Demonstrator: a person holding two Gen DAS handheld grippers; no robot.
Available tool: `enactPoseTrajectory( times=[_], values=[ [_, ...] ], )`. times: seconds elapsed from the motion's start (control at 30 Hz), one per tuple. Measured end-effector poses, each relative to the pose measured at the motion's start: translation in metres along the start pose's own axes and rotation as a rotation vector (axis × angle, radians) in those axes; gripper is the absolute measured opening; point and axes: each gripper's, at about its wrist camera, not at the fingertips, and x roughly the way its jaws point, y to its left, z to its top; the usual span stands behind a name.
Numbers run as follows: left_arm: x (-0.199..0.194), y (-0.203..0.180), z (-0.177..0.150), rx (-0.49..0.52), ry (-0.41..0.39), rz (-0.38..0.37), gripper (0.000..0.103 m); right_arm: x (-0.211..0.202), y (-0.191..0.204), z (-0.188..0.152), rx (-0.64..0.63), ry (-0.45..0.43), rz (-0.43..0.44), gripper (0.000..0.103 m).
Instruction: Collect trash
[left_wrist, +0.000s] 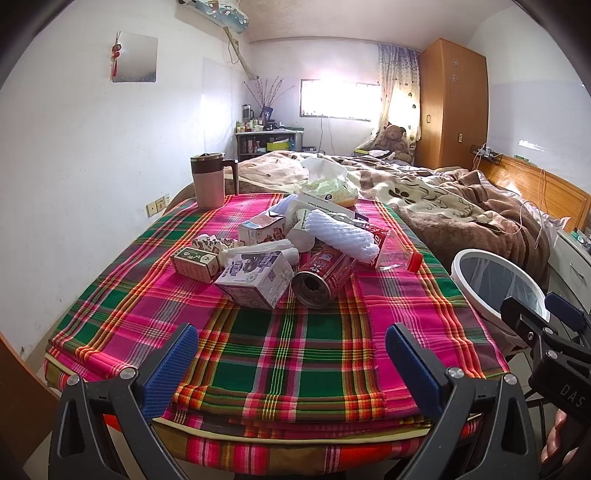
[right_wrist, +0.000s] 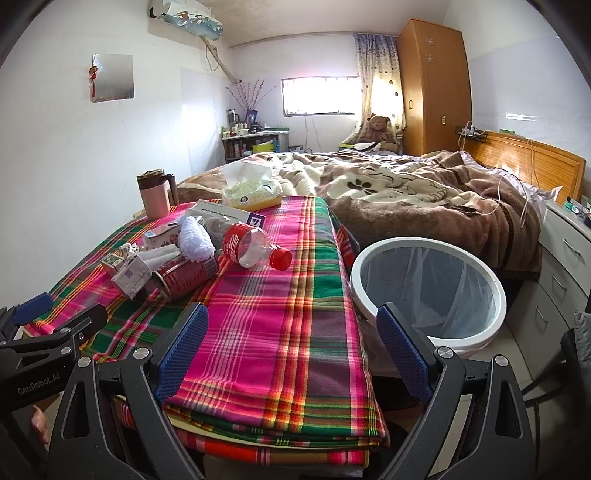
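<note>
My left tongs (left_wrist: 291, 354) and right tongs (right_wrist: 291, 343) gape empty over the plaid tabletop (left_wrist: 280, 347). Ahead lies trash: a red can (left_wrist: 321, 277), cartons, a Coca-Cola bottle (right_wrist: 251, 243). A bin (right_wrist: 428, 291) stands right.

Plaid-covered table (left_wrist: 295, 350) carries a trash pile (left_wrist: 288, 254) and mug (left_wrist: 208, 181).

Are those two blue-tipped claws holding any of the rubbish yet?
No. The left gripper and right gripper are both open and empty, hovering short of the trash pile on the plaid cloth.
</note>
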Motion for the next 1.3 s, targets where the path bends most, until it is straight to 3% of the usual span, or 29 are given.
enactPoseTrajectory(
  times=[1.3],
  values=[
    [0.0080,0.0093,0.0012,-0.010,0.013,0.004,0.103,0.0033,0.0008,0.0002,-0.011,0.004,0.000,0.094]
  ],
)
